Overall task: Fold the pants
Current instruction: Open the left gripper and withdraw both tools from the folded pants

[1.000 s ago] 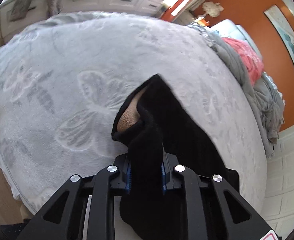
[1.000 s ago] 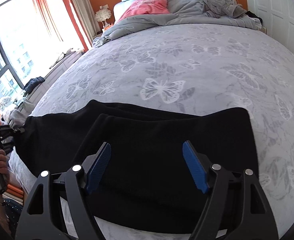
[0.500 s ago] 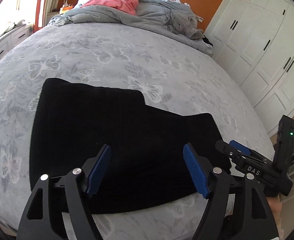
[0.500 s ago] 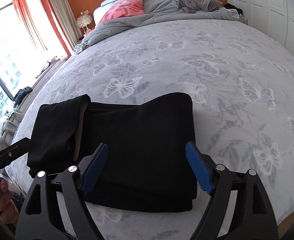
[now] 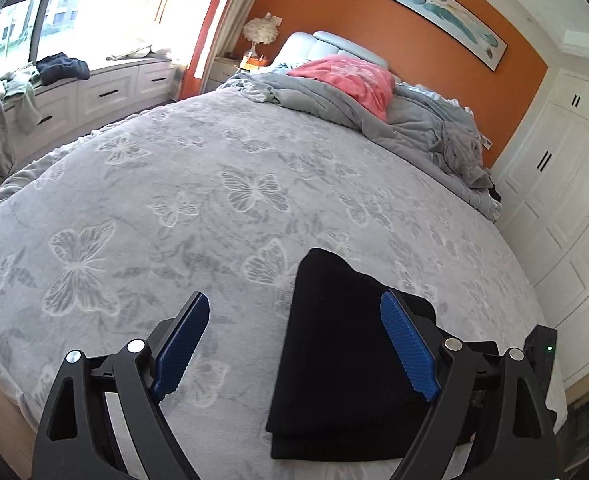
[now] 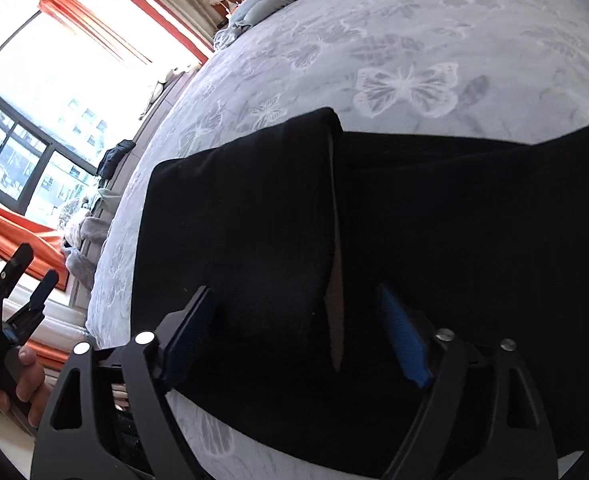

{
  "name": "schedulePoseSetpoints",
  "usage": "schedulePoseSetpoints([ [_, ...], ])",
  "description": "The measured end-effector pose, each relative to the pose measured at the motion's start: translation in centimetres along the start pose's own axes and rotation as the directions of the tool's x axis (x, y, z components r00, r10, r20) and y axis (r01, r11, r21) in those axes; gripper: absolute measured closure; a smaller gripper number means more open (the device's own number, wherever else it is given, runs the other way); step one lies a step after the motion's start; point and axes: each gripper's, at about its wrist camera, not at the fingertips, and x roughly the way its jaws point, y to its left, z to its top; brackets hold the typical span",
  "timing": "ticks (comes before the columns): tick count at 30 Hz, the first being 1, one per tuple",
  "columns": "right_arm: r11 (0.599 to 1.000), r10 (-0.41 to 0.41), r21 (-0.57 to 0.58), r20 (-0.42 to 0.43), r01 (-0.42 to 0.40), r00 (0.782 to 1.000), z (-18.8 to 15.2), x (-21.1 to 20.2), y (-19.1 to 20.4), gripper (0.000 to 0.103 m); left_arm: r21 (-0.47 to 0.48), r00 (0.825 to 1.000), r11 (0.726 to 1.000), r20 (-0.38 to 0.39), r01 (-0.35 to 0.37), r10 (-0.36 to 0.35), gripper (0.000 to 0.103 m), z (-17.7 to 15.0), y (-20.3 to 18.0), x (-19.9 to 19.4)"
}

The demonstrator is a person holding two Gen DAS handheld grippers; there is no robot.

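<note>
The black pants (image 5: 334, 360) lie folded in a thick stack near the front edge of the grey butterfly-print bed (image 5: 214, 208). My left gripper (image 5: 294, 344) is open and empty, raised above the bed with the stack under its right finger. In the right wrist view the pants (image 6: 434, 220) fill the frame, a folded flap lying on top at the left. My right gripper (image 6: 294, 340) is open, low over the stack, its fingers either side of the flap's edge. The left gripper also shows in the right wrist view (image 6: 18, 292), held in a hand.
A rumpled grey duvet (image 5: 374, 120) and a pink pillow (image 5: 346, 80) lie at the head of the bed. White wardrobes (image 5: 566, 184) stand on the right. A window bench (image 5: 74, 92) with loose clothes runs along the left.
The left gripper let go of the pants' end after laying it over the stack, then drew back left and up. The right gripper dropped closer to the folded pants.
</note>
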Motion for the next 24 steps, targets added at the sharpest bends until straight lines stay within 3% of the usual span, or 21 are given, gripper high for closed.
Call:
schedulePoseSetpoints([
  [2, 1.0, -0.014, -0.008, 0.016, 0.014, 1.0, -0.2, 0.3, 0.9, 0.048, 0.027, 0.999, 0.999, 0.018, -0.028, 0.028, 0.018, 0.0, 0.8, -0.8],
  [3, 1.0, -0.003, 0.002, 0.015, 0.003, 1.0, 0.0, 0.4, 1.1, 0.078, 0.035, 0.999, 0.999, 0.03, -0.034, 0.033, 0.018, 0.2, 1.2, -1.2],
  [4, 0.998, 0.053, 0.031, 0.006, -0.053, 0.999, 0.1, 0.3, 1.3, 0.085, 0.031, 0.999, 0.999, 0.036, -0.037, 0.036, 0.018, 0.4, 1.7, -1.5],
  [8, 0.994, 0.107, -0.025, 0.066, -0.106, 0.992, 1.2, -3.2, 5.6, 0.088, -0.038, 1.0, 0.999, 0.018, 0.003, -0.002, 0.018, 0.7, 2.9, -2.2],
  [10, 0.987, 0.118, -0.124, 0.154, -0.099, 0.981, 2.3, -7.6, 8.8, 0.089, -0.069, 1.0, 0.997, 0.019, 0.015, -0.014, 0.018, 1.0, 3.3, -2.5],
  [13, 0.972, 0.047, -0.235, 0.281, 0.021, 0.959, 2.8, -14.6, 10.5, 0.089, -0.074, 0.999, 0.997, 0.038, 0.02, -0.018, 0.018, 1.3, 2.9, -2.8],
  [16, 0.951, -0.17, -0.199, 0.311, 0.239, 0.935, 1.6, -16.6, 5.8, 0.088, -0.06, 0.999, 0.998, 0.032, 0.026, -0.024, 0.018, 1.2, 2.0, -2.4],
  [19, 0.937, -0.342, -0.029, 0.136, 0.349, 0.93, 0.2, -12.2, -3.8, 0.088, -0.038, 1.0, 0.999, -0.005, 0.026, -0.026, 0.018, 0.9, 0.6, -0.9],
  [21, 0.943, -0.331, 0.061, 0.07, 0.327, 0.941, -1.0, -10.4, -7.8, 0.088, -0.016, 0.999, 0.999, -0.037, 0.029, -0.029, 0.018, 0.3, -0.7, 0.3],
  [22, 0.959, -0.278, 0.09, 0.09, 0.27, 0.957, -1.2, -10.9, -8.3, 0.088, -0.003, 0.998, 0.999, -0.054, 0.04, -0.04, 0.018, 0.1, -1.5, 0.8],
  [24, 0.977, -0.206, 0.083, 0.163, 0.195, 0.965, -0.8, -13.3, -6.8, 0.088, 0.021, 0.996, 0.998, -0.072, 0.054, -0.052, 0.018, -0.6, -3.0, 1.7],
])
